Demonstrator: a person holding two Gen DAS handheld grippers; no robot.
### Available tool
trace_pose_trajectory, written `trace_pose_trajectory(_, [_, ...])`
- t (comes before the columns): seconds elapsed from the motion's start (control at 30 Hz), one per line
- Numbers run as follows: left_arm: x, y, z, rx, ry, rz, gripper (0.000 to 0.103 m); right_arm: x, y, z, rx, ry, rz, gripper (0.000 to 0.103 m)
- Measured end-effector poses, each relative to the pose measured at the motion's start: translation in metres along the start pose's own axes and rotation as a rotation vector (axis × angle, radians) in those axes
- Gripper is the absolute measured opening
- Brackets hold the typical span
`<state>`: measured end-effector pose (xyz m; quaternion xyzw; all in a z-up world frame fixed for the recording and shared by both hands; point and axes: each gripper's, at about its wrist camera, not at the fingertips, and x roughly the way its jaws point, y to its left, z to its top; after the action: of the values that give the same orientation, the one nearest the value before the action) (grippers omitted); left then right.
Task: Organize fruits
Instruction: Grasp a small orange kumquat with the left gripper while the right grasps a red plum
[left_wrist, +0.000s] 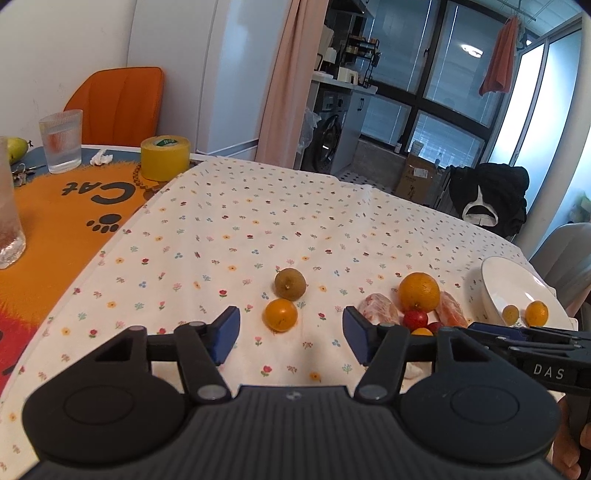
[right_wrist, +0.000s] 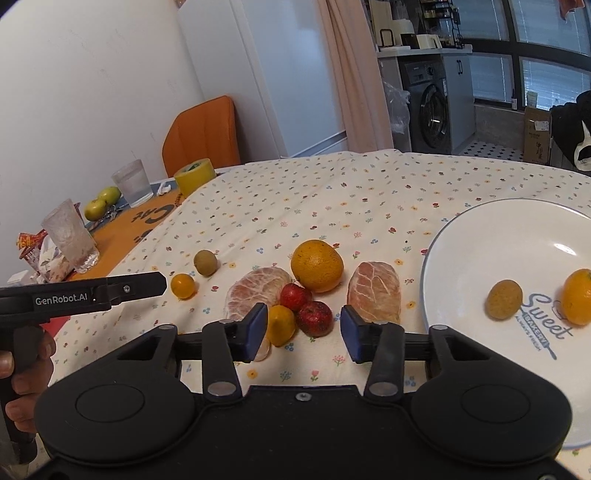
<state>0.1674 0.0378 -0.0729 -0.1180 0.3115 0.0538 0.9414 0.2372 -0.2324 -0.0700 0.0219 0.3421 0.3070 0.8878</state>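
1. At the far left of the tabletop (right_wrist: 369, 192), on an orange mat, stand two frosted glasses (right_wrist: 70, 236), two green fruits (right_wrist: 103, 203) and a yellow tape roll (right_wrist: 194, 177).
2. The left gripper (left_wrist: 291, 334) hovers low over the flowered cloth, its blue fingers (left_wrist: 225, 332) spread wide and holding nothing; a small orange citrus (left_wrist: 280, 314) lies just ahead between them, with a brownish round fruit (left_wrist: 290, 283) just behind it.
3. In the middle lies a cluster: a large orange (right_wrist: 317, 265), two peeled pomelo pieces (right_wrist: 256, 288) on either side of it, two small red fruits (right_wrist: 306, 306) touching each other, and a small yellow-orange fruit (right_wrist: 280, 325).
4. The right gripper (right_wrist: 303, 332) sits just in front of this cluster, fingers (right_wrist: 255, 328) wide apart and empty, the yellow-orange fruit beside its left finger.
5. At the right stands a white plate (right_wrist: 480, 236) printed "Sweet"; on it rest a brownish fruit (right_wrist: 504, 298) and an orange citrus (right_wrist: 578, 295), apart from each other.
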Motion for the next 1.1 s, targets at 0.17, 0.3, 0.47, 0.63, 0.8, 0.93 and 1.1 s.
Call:
trace_pose_trajectory(0.17, [0.013, 0.001, 0.004, -0.007, 0.016, 0.000, 0.054, 0.009, -0.001, 0.004, -0.002, 0.014, -0.003, 0.042])
trace_pose_trajectory(0.3, [0.023, 0.002, 0.006, -0.008, 0.030, -0.005, 0.049, 0.017, 0.002, 0.005, -0.021, 0.022, -0.013, 0.039])
trace_pose_trajectory(0.47, [0.035, 0.004, 0.008, -0.012, 0.046, -0.003, 0.045, 0.023, 0.001, 0.008, -0.014, 0.019, -0.017, 0.038])
trace_pose_trajectory(0.63, [0.046, 0.003, 0.007, -0.003, 0.065, 0.002, 0.036, 0.023, -0.001, 0.008, -0.005, 0.017, -0.029, 0.033])
trace_pose_trajectory(0.8, [0.050, 0.006, 0.004, -0.006, 0.072, 0.012, 0.023, 0.018, -0.003, 0.005, -0.006, 0.017, -0.038, 0.029])
trace_pose_trajectory(0.93, [0.046, 0.007, 0.004, -0.018, 0.069, 0.005, 0.023, 0.016, -0.002, 0.004, -0.013, 0.023, -0.049, 0.018])
trace_pose_trajectory(1.1, [0.040, 0.006, 0.003, -0.016, 0.059, -0.001, 0.023, 0.012, -0.003, 0.000, -0.007, 0.023, -0.043, 0.015])
